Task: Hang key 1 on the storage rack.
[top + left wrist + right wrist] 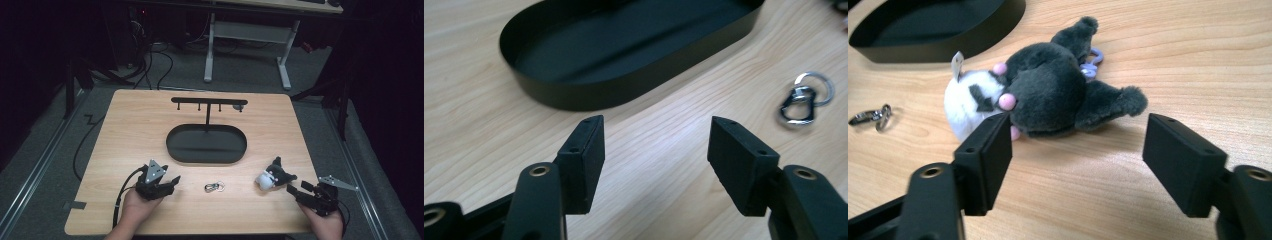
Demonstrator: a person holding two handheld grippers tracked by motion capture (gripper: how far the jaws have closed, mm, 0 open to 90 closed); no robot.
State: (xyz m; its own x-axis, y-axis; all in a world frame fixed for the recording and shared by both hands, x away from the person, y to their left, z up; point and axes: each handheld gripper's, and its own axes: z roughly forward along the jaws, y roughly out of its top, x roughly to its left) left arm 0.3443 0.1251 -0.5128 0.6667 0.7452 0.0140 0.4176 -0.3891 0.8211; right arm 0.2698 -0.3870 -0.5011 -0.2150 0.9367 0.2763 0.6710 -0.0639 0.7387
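A small plush toy (272,175), dark grey with a white face, lies on its side on the wooden table (135,125); the right gripper view shows the plush (1048,95) just ahead of the jaws. My right gripper (295,190) (1075,150) stands open a little short of it, nothing between its jaws. A metal keyring clip (214,187) (801,100) lies at the table's front middle. My left gripper (172,183) (656,150) rests open to the left of the clip, over bare wood.
A black oval tray (172,145) (574,95) (948,47) sits mid-table, with a black hook stand (208,102) rising from its far side. A desk frame (247,40) and cables stand on the floor beyond the table.
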